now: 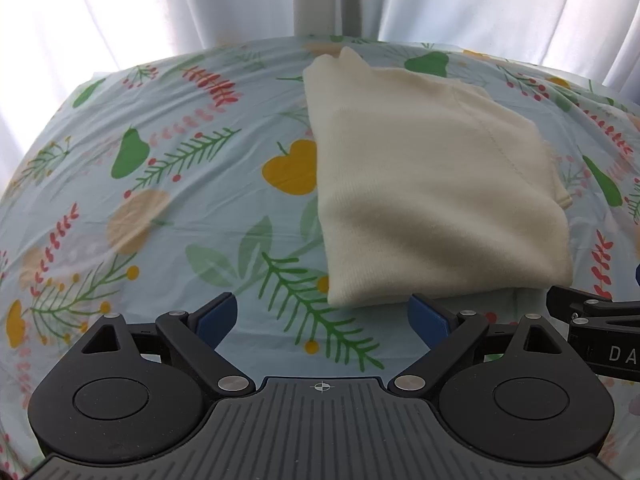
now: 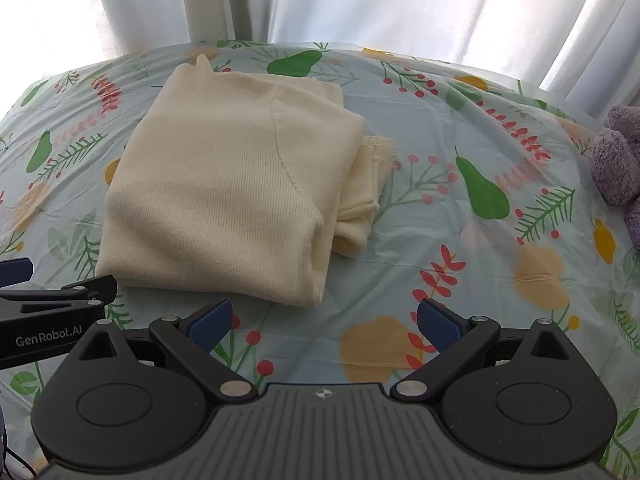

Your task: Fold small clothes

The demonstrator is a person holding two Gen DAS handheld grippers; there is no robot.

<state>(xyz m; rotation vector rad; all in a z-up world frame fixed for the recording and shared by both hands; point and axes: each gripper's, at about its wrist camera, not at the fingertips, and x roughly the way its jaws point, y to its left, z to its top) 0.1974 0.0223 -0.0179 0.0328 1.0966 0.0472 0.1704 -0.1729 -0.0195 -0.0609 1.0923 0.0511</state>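
A cream knit garment lies folded into a thick rectangle on the floral tablecloth. It also shows in the right wrist view, with layered edges sticking out on its right side. My left gripper is open and empty, just short of the garment's near edge. My right gripper is open and empty, near the garment's near right corner and clear of it. Each gripper shows at the edge of the other's view.
A purple fuzzy garment lies at the table's right edge. White curtains hang behind the table. The tablecloth is bare to the right of the cream garment and to its left.
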